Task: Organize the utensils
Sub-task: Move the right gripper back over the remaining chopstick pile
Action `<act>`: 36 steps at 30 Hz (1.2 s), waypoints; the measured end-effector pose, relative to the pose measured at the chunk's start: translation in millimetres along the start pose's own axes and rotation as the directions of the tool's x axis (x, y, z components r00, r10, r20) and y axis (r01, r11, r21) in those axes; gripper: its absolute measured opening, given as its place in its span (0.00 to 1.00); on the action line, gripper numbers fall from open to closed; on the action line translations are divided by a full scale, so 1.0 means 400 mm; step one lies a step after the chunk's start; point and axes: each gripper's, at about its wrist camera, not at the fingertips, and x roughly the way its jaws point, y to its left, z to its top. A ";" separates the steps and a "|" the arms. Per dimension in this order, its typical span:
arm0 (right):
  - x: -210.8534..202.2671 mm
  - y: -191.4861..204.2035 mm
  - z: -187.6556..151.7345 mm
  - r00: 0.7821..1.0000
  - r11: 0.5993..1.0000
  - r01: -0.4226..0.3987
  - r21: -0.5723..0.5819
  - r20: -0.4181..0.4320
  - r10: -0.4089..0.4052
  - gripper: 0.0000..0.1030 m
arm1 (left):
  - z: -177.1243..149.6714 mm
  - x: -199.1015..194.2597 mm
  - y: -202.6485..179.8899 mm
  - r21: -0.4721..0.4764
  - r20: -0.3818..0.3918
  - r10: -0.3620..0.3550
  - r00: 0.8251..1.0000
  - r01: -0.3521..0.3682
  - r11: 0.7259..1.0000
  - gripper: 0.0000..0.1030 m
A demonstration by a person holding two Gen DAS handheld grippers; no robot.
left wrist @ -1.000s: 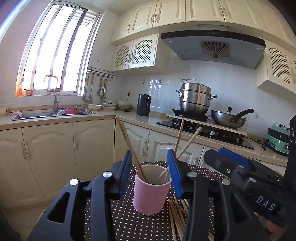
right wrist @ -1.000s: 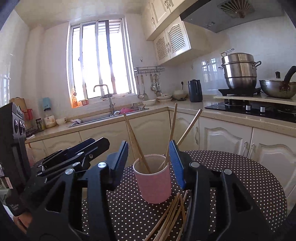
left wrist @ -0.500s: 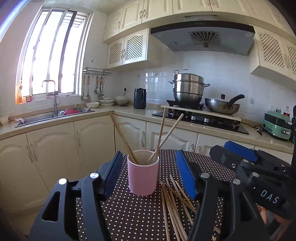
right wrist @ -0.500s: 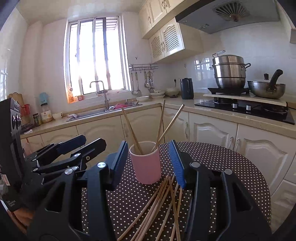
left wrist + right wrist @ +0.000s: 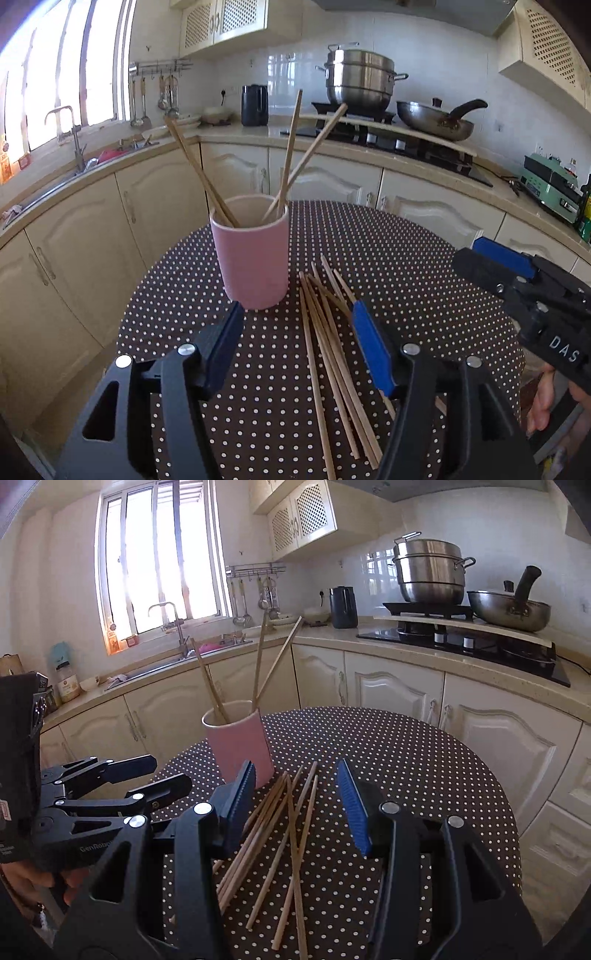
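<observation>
A pink cup (image 5: 253,254) stands on the dotted round table (image 5: 406,277) with long wooden chopsticks (image 5: 291,147) leaning in it. Several loose chopsticks (image 5: 325,343) lie fanned on the cloth just in front of the cup. My left gripper (image 5: 298,308) hovers open above their far ends, nothing between its blue pads. The right gripper (image 5: 467,253) shows at the right edge. In the right wrist view the cup (image 5: 240,746) sits front left, and my right gripper (image 5: 295,771) is open over the loose chopsticks (image 5: 280,834). The left gripper (image 5: 171,771) reaches in from the left.
The table (image 5: 424,775) drops off towards cream cabinets (image 5: 155,206) on all far sides. On the counter behind are a sink tap (image 5: 173,624), a dark kettle (image 5: 255,105), a steel steamer pot (image 5: 360,79) and a wok (image 5: 436,122).
Both grippers have drawn back from the cup and tipped downward, so the loose chopsticks now fill the foreground. The left jaws stand wider apart than a second ago.
</observation>
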 end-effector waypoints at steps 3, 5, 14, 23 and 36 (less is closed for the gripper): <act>0.026 -0.019 -0.017 0.998 1.000 0.014 -0.001 -0.064 -0.014 0.45 | -0.014 0.051 0.012 -0.011 -0.095 -0.007 0.995 0.006 1.000 0.59; 0.050 -0.032 -0.029 0.993 1.000 0.020 0.000 -0.113 -0.020 0.45 | -0.026 0.088 0.018 -0.017 -0.169 -0.010 0.986 0.007 1.000 0.59; 0.158 -0.065 -0.060 0.945 1.000 0.008 0.004 -0.327 -0.007 0.45 | -0.052 0.211 0.020 -0.033 -0.323 -0.018 0.946 0.008 0.999 0.59; 0.260 -0.081 -0.064 0.891 1.000 -0.001 0.015 -0.454 0.008 0.40 | -0.048 0.295 -0.007 0.013 -0.366 0.033 0.930 -0.030 0.999 0.50; 0.412 -0.057 -0.038 0.802 0.997 -0.015 0.074 -0.594 0.057 0.34 | 0.010 0.378 -0.037 0.035 -0.379 0.043 0.924 -0.032 0.999 0.33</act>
